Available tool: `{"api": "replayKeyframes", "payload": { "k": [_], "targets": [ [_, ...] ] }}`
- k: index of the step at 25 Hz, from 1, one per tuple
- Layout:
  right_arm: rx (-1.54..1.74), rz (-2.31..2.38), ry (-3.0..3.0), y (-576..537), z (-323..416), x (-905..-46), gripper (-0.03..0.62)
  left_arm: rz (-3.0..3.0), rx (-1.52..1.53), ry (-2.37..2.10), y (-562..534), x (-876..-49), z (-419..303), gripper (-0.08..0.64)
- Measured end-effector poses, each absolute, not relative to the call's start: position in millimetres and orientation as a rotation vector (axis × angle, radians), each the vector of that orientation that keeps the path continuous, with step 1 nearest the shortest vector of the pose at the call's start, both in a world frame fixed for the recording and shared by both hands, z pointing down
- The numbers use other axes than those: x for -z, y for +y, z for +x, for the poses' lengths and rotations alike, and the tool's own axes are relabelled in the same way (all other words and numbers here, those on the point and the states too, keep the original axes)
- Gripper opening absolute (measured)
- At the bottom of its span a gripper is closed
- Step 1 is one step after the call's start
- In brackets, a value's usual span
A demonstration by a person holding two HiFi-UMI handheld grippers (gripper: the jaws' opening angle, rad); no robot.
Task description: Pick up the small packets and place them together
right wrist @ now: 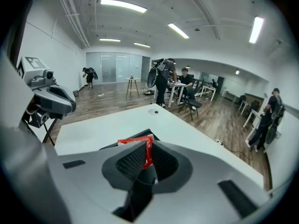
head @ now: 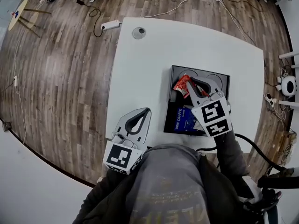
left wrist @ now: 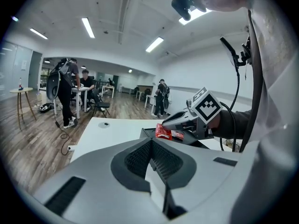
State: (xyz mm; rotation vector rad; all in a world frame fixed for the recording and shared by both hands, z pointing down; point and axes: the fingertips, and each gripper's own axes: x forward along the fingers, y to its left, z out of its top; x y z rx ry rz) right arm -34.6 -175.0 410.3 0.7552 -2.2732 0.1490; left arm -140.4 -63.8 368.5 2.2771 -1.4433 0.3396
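A red packet [head: 181, 85] hangs above the black tray [head: 224, 76], pinched by one edge in my right gripper [head: 189, 80], which is shut on it. The right gripper view shows the packet [right wrist: 141, 143] standing upright between the closed jaws [right wrist: 147, 147]. A blue drip-coffee packet [head: 184, 120] lies in the tray's near part. My left gripper [head: 145, 111] hovers over the white table [head: 145, 69] left of the tray, shut with nothing in it. From the left gripper view, the red packet [left wrist: 164, 132] and the right gripper [left wrist: 167, 125] show beyond my own closed jaws [left wrist: 150, 141].
A round cable grommet [head: 138, 32] sits near the table's far left corner. A power strip [head: 110, 25] and cables lie on the wooden floor beyond it. My left gripper [right wrist: 51, 99] shows at the right gripper view's left. People and desks stand far off.
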Motion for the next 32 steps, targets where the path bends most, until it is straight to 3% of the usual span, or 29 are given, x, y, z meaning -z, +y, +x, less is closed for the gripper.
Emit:
{"api": "replayKeyframes", "payload": {
  "k": [10, 18, 32],
  "targets": [
    [-0.196, 0.767, -2.266, -184, -46, -423, 0.094, 2.253, -0.342, -1.389, -80, -383, -144, 0.003],
    [-0.193, 0.834, -2.276, -175, -31, -407, 0.095, 2.287, -0.349, -1.365, -76, -377, -136, 0.003],
    [-0.363, 0.988, -2.233, -99, 66, -412, 0.094, 2.431, -0.360, -1.192, -51, -371, -80, 0.003]
  ]
}}
